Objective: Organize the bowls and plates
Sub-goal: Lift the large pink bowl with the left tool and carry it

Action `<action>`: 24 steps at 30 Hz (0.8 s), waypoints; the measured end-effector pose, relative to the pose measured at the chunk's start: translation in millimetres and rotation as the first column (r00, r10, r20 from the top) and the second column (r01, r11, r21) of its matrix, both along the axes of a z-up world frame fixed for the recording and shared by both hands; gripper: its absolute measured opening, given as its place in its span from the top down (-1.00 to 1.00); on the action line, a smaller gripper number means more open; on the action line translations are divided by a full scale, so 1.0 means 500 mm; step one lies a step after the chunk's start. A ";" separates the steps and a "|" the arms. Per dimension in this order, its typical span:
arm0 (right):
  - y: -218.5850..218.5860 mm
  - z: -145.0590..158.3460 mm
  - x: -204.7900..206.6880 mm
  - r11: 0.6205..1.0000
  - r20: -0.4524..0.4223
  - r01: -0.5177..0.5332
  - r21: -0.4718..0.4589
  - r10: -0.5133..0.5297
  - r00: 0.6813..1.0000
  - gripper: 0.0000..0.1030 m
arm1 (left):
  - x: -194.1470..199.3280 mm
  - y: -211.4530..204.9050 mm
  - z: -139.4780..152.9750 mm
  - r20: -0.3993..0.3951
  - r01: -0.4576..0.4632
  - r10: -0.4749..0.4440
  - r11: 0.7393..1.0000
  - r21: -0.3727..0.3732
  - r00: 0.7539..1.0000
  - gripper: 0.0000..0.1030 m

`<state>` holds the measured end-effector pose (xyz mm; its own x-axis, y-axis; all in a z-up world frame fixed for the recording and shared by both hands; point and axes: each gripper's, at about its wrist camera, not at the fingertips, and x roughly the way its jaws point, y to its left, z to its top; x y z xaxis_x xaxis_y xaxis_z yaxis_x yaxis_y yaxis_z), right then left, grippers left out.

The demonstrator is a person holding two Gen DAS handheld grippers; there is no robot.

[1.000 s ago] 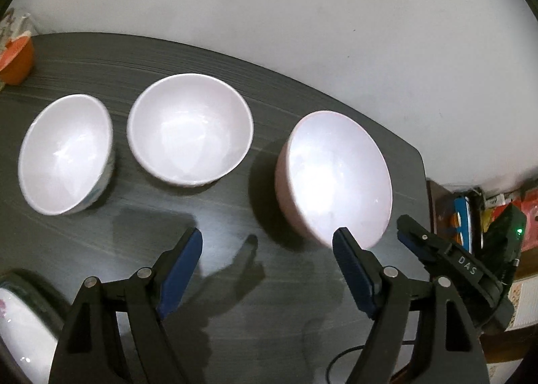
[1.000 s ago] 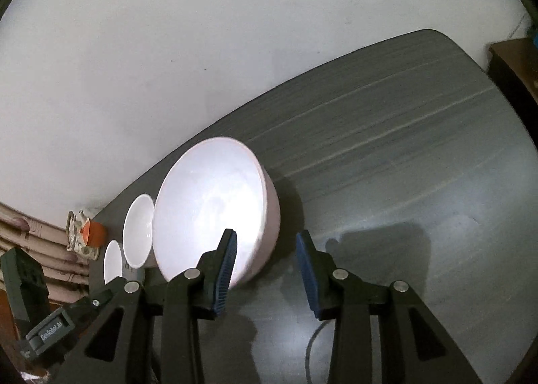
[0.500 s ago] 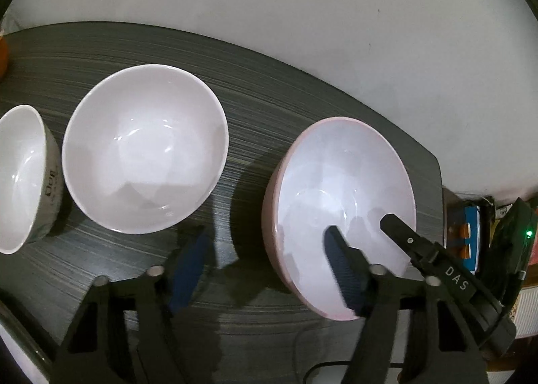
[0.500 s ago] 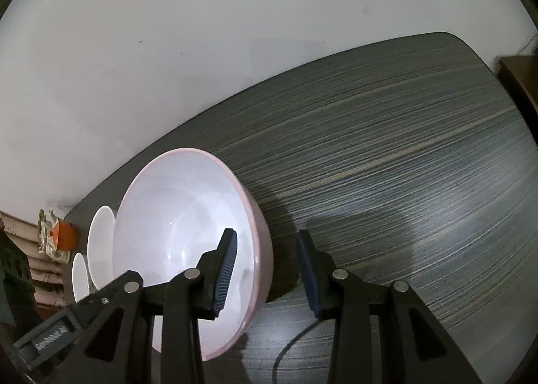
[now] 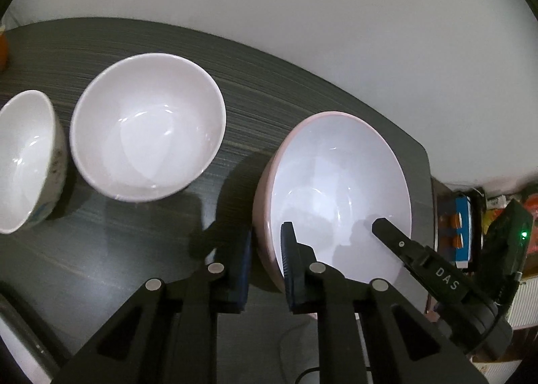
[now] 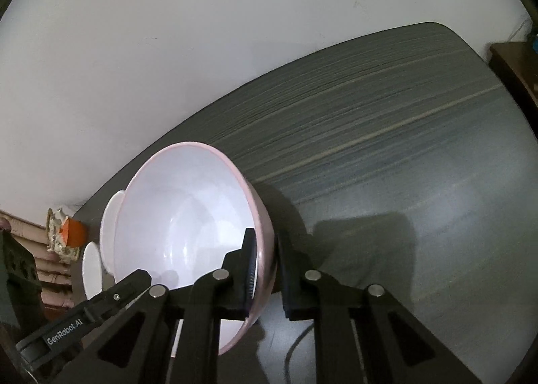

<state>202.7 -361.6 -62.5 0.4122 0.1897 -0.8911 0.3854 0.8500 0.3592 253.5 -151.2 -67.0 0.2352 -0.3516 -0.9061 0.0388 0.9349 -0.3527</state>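
You see a dark striped table (image 6: 420, 155) against a plain white wall (image 6: 168, 47). At nine o'clock in the right wrist view, an orange cup (image 6: 72, 232) sits beside its far edge.

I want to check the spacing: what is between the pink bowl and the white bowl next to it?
Only bare dark table, in shadow, separates the pink bowl from the white bowl; the left wrist view shows this.

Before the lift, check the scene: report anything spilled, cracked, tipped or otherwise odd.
Nothing stands out. The large pink-rimmed bowl sits upright and empty on the dark striped table; the left gripper is closing on its rim, the right gripper is shut on the opposite rim. Both smaller white bowls look intact.
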 end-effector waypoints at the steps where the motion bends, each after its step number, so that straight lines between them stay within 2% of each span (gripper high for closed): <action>1: 0.007 0.011 -0.013 1.000 0.005 -0.005 -0.003 0.005 1.000 0.75 | -0.010 0.000 0.010 0.010 0.006 -0.006 1.000 0.004 1.000 0.73; 11: 0.072 0.083 -0.140 0.999 0.039 -0.033 0.011 0.032 0.999 0.75 | -0.162 0.044 0.106 0.058 0.058 -0.060 0.998 0.036 0.997 0.70; 18: 0.128 0.086 -0.208 0.998 0.010 -0.066 0.020 0.066 0.998 0.75 | -0.244 0.075 0.117 0.034 0.069 -0.070 0.996 0.052 0.997 0.68; 24: 0.186 0.057 -0.258 0.995 -0.031 -0.092 0.040 0.093 0.995 0.75 | -0.301 0.124 0.109 0.001 0.056 -0.056 0.997 0.055 0.998 0.68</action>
